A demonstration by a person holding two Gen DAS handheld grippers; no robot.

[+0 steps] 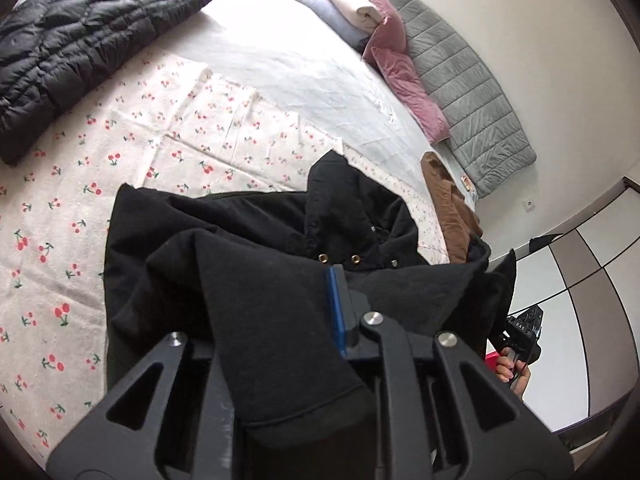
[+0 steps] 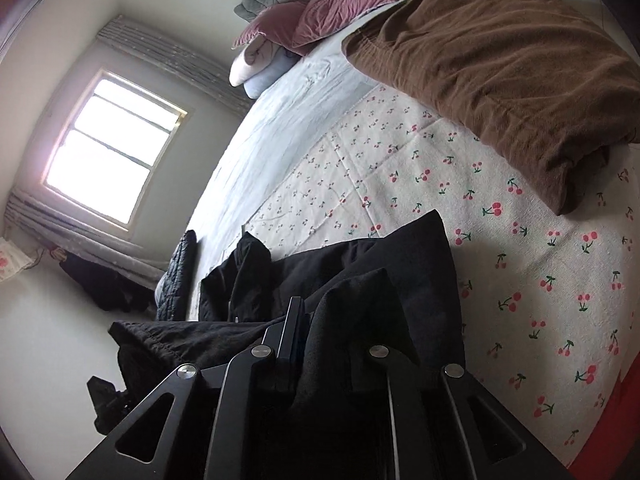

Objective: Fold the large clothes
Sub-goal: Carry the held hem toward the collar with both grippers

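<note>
A large black coat (image 1: pixel 248 240) with brass snaps hangs over the near edge of the bed, partly resting on the cherry-print sheet (image 1: pixel 120 168). My left gripper (image 1: pixel 304 320) is shut on a fold of its black fabric; one blue-padded finger (image 1: pixel 334 312) shows, the other is under cloth. My right gripper (image 2: pixel 320 320) is shut on another fold of the same coat (image 2: pixel 360 272); one dark finger (image 2: pixel 294 328) shows beside the cloth. In the left wrist view the right gripper (image 1: pixel 522 332) shows at the right edge with the hand holding it.
A black quilted jacket (image 1: pixel 80 48) lies at the far left of the bed. A brown folded garment (image 2: pixel 500 72) lies at the right. Pink pillows (image 1: pixel 400 64), folded white linens (image 1: pixel 348 4) and a grey quilted headboard pad (image 1: pixel 468 80) are at the head. A window (image 2: pixel 112 152) is opposite.
</note>
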